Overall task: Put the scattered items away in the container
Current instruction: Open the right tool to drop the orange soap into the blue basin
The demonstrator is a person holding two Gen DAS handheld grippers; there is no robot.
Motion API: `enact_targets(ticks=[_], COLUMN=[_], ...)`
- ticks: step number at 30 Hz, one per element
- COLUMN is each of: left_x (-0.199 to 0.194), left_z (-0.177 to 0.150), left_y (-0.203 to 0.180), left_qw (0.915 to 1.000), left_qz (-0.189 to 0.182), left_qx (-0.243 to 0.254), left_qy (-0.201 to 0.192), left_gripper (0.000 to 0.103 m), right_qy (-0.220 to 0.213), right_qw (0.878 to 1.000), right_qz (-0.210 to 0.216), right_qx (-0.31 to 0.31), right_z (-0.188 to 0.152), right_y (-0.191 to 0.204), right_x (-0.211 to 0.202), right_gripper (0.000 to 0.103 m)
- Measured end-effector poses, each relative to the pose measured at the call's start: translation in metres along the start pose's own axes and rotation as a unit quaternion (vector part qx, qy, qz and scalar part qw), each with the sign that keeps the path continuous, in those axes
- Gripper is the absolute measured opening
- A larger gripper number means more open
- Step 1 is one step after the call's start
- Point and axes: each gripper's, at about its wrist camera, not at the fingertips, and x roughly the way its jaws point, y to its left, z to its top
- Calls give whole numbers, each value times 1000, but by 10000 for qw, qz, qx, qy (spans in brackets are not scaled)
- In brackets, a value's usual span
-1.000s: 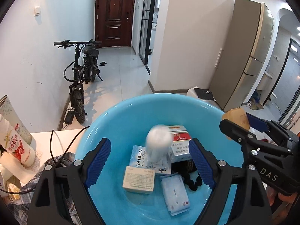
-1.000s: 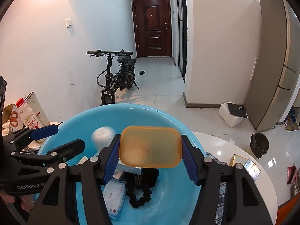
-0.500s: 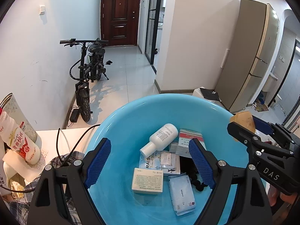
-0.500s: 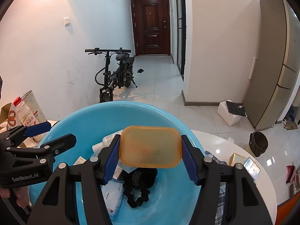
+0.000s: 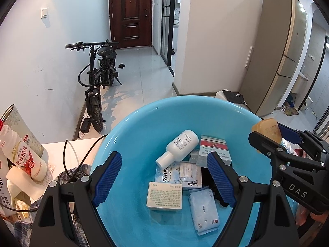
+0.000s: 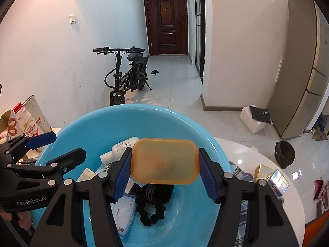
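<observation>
Your right gripper [image 6: 164,169] is clamped on the amber soap bar [image 6: 165,161], both blue pads pressing its short ends, and holds it above the middle of the blue basin [image 5: 144,127] on the table [image 6: 255,152]. Your left gripper [image 5: 164,180] hangs over the basin's near side with its jaws apart and nothing between them. In the basin lie a white bottle [image 5: 178,147] on its side, several small boxes (one marked RAISON), a tissue pack [image 5: 203,211] and a black scrunchie [image 6: 152,212].
</observation>
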Motion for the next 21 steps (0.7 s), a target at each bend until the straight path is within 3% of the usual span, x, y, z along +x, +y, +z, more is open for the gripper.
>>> enact_targets(ticks=[3,8,21], left_x=[0,-1,-5], left_z=[-1,-2,-9], left_y=[-1,-2,-1], left_qw=[10000,10000,10000], left_qz=[7,22,-11], left_qx=[26,39,40], left_qy=[-6,17,46], left_gripper=[87,87,87], right_qy=[16,22,156], right_qw=[10000,9999,9998], right_qz=[-25,-134,-91], right_qx=[18,73,121], right_z=[0,-1,-6], right_y=[-1,-1,-6], right_x=[0,1,6], right_gripper=[64,85,87])
